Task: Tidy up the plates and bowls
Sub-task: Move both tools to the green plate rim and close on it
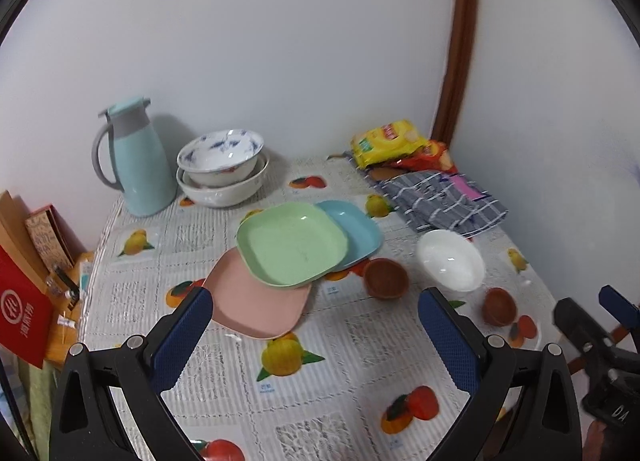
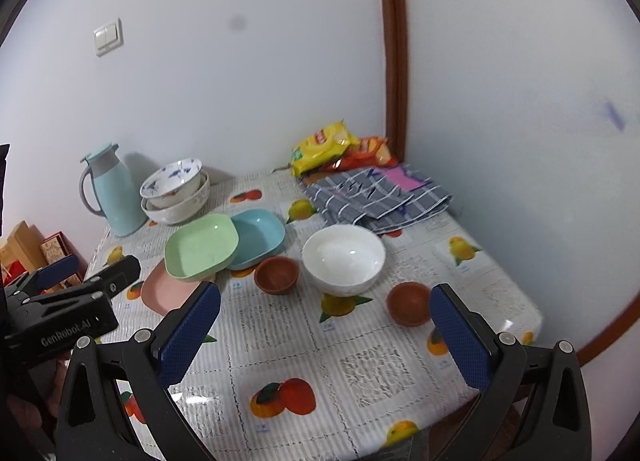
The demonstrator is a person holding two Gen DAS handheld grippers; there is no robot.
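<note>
Closest to me, both grippers hover above the near edge of the table, which wears a fruit-printed cloth. The left gripper has its blue-padded fingers spread wide with nothing between them; the right gripper is likewise spread and holds nothing.

Just past the right gripper, near the table's right edge, a small brown bowl sits upright, mouth up. A second brown bowl stands further left toward the middle, also mouth up, and between the two, slightly farther back, is a white bowl, upright on its foot.

Left of those lie three squarish plates in an overlapping row that runs diagonally from the near left toward the far right. The pink plate is lowest and nearest, flat on the cloth. The green plate rests on it, tilted, its far right corner overlapping the blue plate behind.

Farther back, by the far left corner against the wall, two larger white bowls are nested, the top one patterned in blue and tilted. A pale blue jug stands upright beside them, handle to the left. In the far right corner a folded checked cloth lies with snack packets behind it.
</note>
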